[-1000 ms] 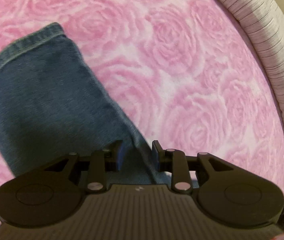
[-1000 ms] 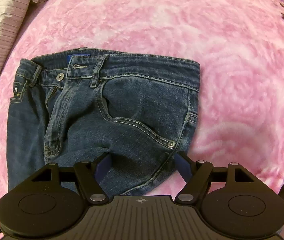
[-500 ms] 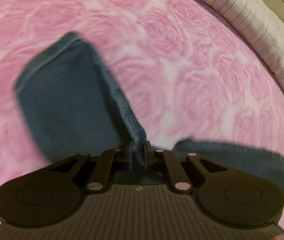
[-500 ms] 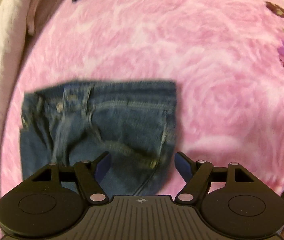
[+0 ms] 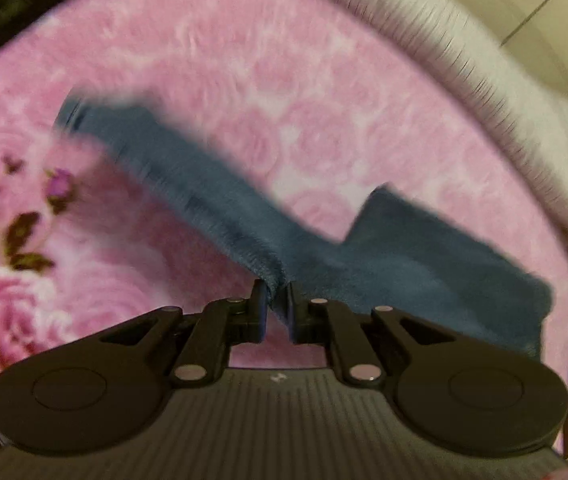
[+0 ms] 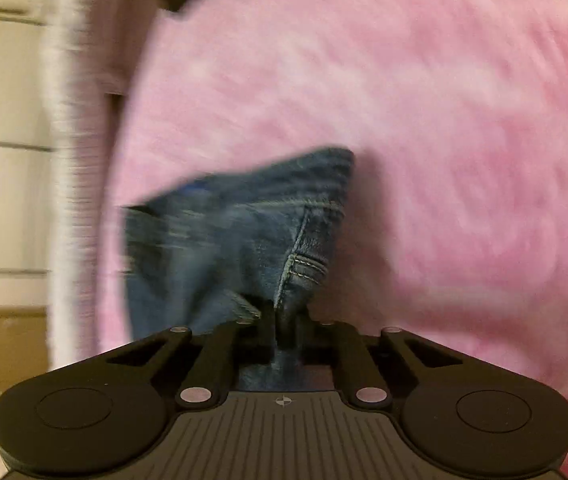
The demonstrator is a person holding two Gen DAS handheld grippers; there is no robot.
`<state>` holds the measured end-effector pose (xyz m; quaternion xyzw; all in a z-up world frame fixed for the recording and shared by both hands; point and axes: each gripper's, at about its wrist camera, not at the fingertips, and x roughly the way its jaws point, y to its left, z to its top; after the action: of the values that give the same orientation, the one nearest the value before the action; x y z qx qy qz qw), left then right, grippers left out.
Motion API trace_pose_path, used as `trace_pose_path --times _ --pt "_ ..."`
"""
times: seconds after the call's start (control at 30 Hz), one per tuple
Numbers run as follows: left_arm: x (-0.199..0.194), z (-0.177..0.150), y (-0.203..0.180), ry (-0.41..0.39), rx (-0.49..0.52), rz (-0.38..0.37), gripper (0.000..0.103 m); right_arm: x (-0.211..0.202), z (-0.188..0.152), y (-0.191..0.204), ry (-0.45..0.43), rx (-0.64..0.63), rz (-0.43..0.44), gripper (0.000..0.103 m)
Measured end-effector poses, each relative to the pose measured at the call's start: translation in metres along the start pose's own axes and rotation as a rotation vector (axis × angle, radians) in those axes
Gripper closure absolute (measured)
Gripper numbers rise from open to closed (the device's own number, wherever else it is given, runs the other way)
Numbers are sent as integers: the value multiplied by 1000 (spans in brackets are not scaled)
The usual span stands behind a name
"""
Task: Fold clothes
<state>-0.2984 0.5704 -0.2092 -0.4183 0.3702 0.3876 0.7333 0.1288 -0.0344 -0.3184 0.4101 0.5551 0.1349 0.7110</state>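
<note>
A pink rose-print blanket [image 5: 324, 92] spreads across the bed under both cameras, edged by a pale ribbed bedcover [image 5: 496, 92] on the left wrist view's right side. A dark object [image 5: 11, 0] sits at the far top-left corner of that view, too blurred to name.

On the blanket lie the blue jeans [image 5: 424, 264], and we have them by two points. In the left wrist view a leg rises off the blanket in a long ramp toward us, its hem [image 5: 79, 110] trailing at the far end, while another stretch of denim lies flat to the right. In the right wrist view the waist and hip end is gathered up, a stitched side seam [image 6: 304, 264] running down into the tool.

Our left gripper [image 5: 275, 304] is drawn narrow and pinches the edge of the leg, with denim pressed between the pads. Our right gripper [image 6: 284, 328] is closing on a tuck of denim beside the seam; the fabric fills the slim gap between its fingers.

We judge this as the lift that starts a fold: both ends are caught and the cloth is coming off the bed. The next move calls for carrying the leg over toward the waist, keeping both pinches firm and the edges level, so that the layers land square rather than twisted.
</note>
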Motion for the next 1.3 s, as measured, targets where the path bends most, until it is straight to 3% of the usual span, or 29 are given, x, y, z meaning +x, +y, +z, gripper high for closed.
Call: trace_pose_path --times 0.13,0.2,0.23,0.27,0.33,0.37,0.43,0.47,0.57,0.77,0.87,1.0,1.13,1.17,1.2,1.3 --pt "-84 -20 7 -121 31 3 96 -63 22 54 -7 -152 150 98" --pt "-107 -40 19 -125 45 34 96 -94 24 75 4 -239 176 98" --pt "-103 -54 28 -91 49 51 96 -110 23 79 2 -283 154 98" --pt "-91 -66 36 -32 56 63 95 -122 21 80 -2 -324 111 98" --pt "-60 -92 49 91 56 128 95 -122 14 63 12 -408 -114 96" --pt "-45 -104 53 147 59 173 95 -112 11 48 59 -413 -233 94" --pt "-33 -122 50 196 114 218 94 -93 7 16 169 -356 -490 94" --pt "-33 -126 47 196 136 208 94 -88 7 3 201 -311 -571 94" --pt "-42 -127 35 165 170 190 92 -95 5 0 165 -269 -511 93" --pt "-21 -112 2 129 151 129 84 -54 -31 55 244 -494 -363 93" --pt "-15 -112 -6 139 209 116 83 -27 -69 86 255 -706 -365 93" --pt "-19 -100 21 244 240 147 92 -6 -98 109 248 -800 -358 93" --pt "-48 -66 33 207 223 32 90 18 -127 134 236 -900 -387 93" --pt "-46 -58 31 190 241 11 84 24 -137 141 235 -945 -389 93" --pt "-42 -52 27 178 259 -12 74 31 -147 148 233 -991 -391 93" --pt "5 -50 15 219 229 -71 74 50 -182 164 220 -1141 -408 93"
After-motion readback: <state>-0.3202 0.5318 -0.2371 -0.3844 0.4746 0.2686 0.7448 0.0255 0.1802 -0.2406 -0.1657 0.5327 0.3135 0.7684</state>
